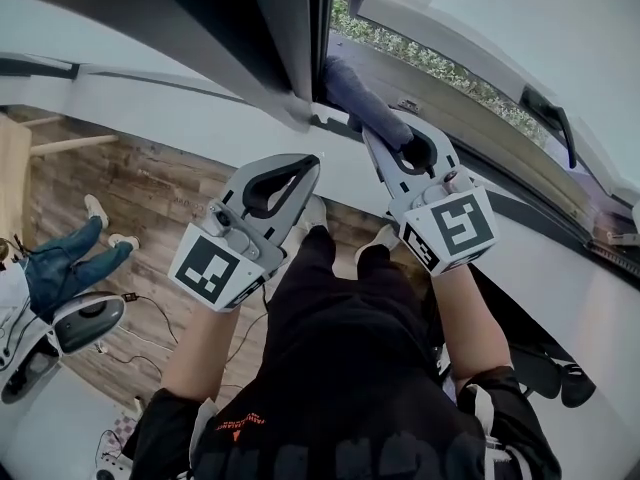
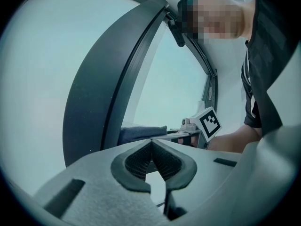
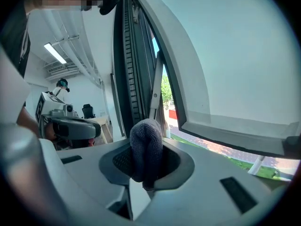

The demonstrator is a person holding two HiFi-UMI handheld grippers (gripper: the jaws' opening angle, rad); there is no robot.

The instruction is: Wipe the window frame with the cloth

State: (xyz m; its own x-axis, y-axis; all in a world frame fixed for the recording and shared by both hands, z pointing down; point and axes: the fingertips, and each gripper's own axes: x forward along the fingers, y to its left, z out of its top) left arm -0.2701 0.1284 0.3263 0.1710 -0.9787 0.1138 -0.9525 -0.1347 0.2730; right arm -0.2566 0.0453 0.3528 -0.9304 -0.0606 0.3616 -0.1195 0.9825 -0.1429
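Note:
A dark grey-blue cloth (image 1: 352,90) is pinched in my right gripper (image 1: 372,136) and lies against the foot of the dark window frame (image 1: 285,38), at the gap beside the open sash. In the right gripper view the cloth (image 3: 146,145) bulges up between the shut jaws, with the frame's ribbed edge (image 3: 131,69) straight ahead. My left gripper (image 1: 308,164) hangs just left of it, below the frame, shut and holding nothing. The left gripper view shows its jaws (image 2: 151,144) shut, with the cloth (image 2: 141,133) and the right gripper's marker cube (image 2: 209,122) beyond.
The open sash (image 1: 520,28) with its black handle (image 1: 548,116) swings out at right over greenery. A white sill (image 1: 190,118) runs left under the frame. Below lie a wooden floor, a person's jeans-clad legs (image 1: 70,263) and a grey device (image 1: 85,323).

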